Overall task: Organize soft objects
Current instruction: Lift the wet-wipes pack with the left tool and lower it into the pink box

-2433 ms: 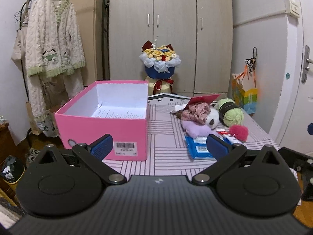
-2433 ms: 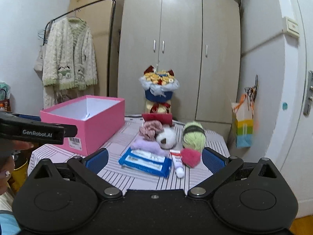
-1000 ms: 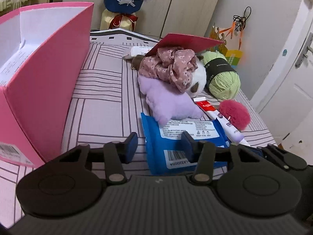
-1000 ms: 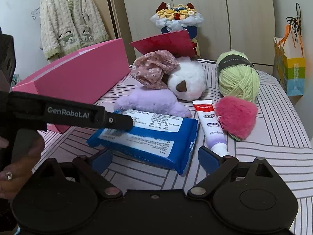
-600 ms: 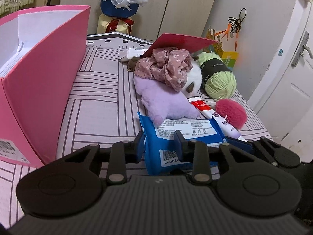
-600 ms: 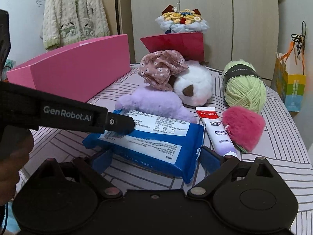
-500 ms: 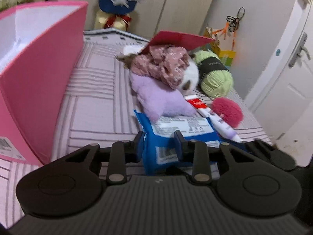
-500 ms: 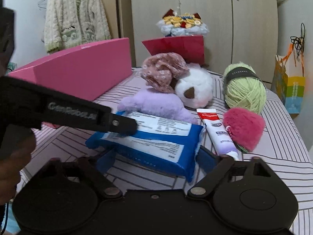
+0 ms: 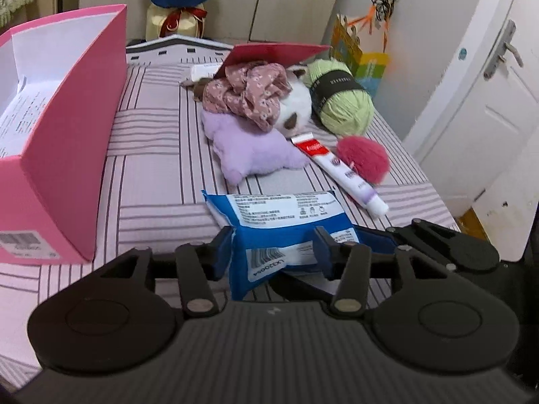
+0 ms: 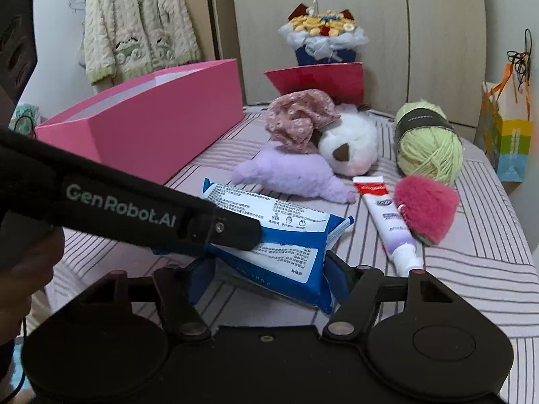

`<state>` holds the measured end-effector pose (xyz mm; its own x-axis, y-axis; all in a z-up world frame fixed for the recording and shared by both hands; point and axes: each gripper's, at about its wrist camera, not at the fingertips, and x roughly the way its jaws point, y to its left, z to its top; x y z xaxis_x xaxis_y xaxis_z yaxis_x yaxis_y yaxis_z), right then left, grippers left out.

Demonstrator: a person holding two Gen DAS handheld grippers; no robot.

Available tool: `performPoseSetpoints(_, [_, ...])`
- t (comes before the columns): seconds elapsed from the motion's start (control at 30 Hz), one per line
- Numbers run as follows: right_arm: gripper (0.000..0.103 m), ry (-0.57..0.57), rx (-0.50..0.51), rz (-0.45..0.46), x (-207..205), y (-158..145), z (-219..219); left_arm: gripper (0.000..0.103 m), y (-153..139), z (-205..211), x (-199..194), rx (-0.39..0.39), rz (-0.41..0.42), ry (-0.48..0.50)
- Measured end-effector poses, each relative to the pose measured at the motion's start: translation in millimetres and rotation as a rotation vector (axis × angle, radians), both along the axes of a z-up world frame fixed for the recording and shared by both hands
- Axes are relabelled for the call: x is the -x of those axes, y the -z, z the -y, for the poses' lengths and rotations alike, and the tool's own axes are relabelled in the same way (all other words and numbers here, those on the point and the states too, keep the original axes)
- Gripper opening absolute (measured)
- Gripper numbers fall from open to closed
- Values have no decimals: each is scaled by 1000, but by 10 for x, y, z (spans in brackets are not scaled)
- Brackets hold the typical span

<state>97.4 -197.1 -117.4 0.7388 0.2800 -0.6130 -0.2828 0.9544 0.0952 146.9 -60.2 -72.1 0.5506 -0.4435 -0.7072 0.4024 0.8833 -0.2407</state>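
Note:
A blue pack of wet wipes point(image 9: 279, 222) is lifted off the striped table. My left gripper point(image 9: 273, 245) is shut on its near end. My right gripper point(image 10: 266, 276) is shut on the same pack point(image 10: 286, 245) from the other side. Behind lie a purple plush point(image 9: 249, 148), a pink floral cloth point(image 9: 249, 91) on a white plush toy point(image 10: 350, 144), a green yarn ball point(image 9: 343, 104) and a red pom-pom point(image 9: 363, 158). The open pink box point(image 9: 67, 141) stands at the left.
A toothpaste tube point(image 9: 340, 171) lies beside the pom-pom. A red card point(image 10: 320, 77) stands behind the plush pile. A flower bouquet point(image 10: 323, 37) and wardrobe are at the back. A colourful bag point(image 10: 508, 134) hangs at the right; the table point(image 9: 151, 175) edge is near there.
My left gripper closed on the wipes pack and raised it from the table. My right gripper narrowed from wide open and shut on the same pack.

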Motion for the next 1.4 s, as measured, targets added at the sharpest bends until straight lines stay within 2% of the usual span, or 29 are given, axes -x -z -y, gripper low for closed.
performPoseSetpoints(0.13, [72,-13,5,-32,81,-86,-72,50,-87,-43,134,-29,1,12])
performPoseSetpoints(0.27, [72,-35,36,-38,209,-208,-182,50,-205,-167,280,-23,-7,16])
performPoseSetpoints(0.57, [72,-148,103,-68,442,-501,-522,50,-468,-570,622,-22,-43,41])
performPoseSetpoints(0.93, [73,-303,49,-54,510,-891,-971,50,-919,-1161,906,-47,-30,5])
performPoseSetpoints(1.17, [73,-353,23,-9,409,-1098,-1196,50,-1168,-1473,909,-42,20,-49])
performPoseSetpoints(1.27, [75,-359,18,2,315,-1169,-1259,55,-1238,-1561,817,-21,25,-49])
performPoseSetpoints(1.4, [75,-356,22,15,144,-1256,-1344,56,-1334,-1634,619,-12,29,-49])
